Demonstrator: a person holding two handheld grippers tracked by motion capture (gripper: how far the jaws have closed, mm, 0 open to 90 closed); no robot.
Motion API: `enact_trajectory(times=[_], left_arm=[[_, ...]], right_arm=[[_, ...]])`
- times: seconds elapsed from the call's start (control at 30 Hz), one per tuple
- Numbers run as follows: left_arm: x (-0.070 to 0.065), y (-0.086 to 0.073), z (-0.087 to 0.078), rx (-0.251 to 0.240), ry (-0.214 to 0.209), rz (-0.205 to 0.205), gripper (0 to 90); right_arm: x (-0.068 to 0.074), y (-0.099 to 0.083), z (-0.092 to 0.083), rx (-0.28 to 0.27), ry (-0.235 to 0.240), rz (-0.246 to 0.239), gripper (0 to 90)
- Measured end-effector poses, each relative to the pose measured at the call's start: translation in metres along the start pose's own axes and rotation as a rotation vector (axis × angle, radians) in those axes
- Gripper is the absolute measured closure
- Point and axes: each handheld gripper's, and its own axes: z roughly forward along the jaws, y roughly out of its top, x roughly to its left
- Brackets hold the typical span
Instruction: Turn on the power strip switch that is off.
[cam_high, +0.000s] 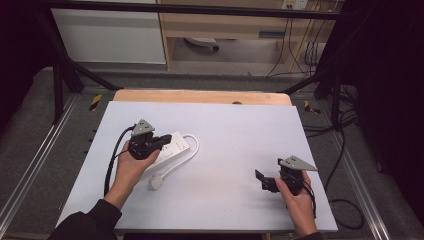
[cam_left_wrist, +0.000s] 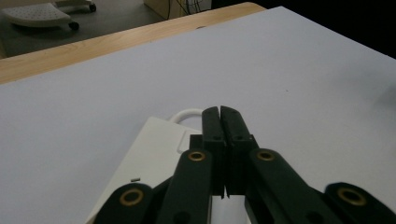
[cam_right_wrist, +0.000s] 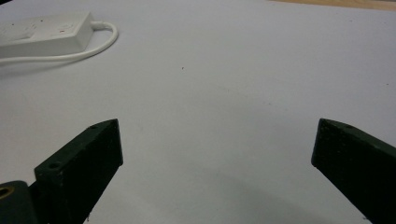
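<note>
The left gripper (cam_high: 159, 142), its 2 jaws pressed together on nothing, hovers over the white plastic rectangular power strip (cam_high: 172, 146) on the pale grey table (cam_high: 235, 130). The right gripper (cam_high: 264, 179) gapes wide, empty, well apart.

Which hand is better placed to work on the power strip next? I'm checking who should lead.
Left: the left gripper sits over the power strip, jaws shut. The right gripper, jaws open, is far across the table.
</note>
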Motion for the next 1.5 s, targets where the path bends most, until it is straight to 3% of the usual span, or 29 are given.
enact_trajectory(times=[0.23,0.4,0.7,1.17,1.5], left_arm=[[0.005,-0.004,0.002,0.035,0.009,0.008,90.0],[0.009,-0.010,0.007,0.091,0.018,0.011,90.0],[0.011,-0.020,0.016,0.149,-0.005,-0.001,90.0],[0.013,-0.025,0.031,0.194,-0.020,-0.014,90.0],[0.014,-0.027,0.033,0.208,-0.018,0.000,90.0]], right_arm=[[0.000,-0.001,0.000,0.011,0.004,-0.003,2.4],[0.000,0.001,0.001,0.010,0.012,0.001,2.3],[0.000,0.000,0.000,0.015,0.014,0.001,2.3],[0.000,0.000,0.001,0.019,0.019,-0.006,2.3],[0.001,0.001,0.001,0.024,0.022,-0.008,2.3]])
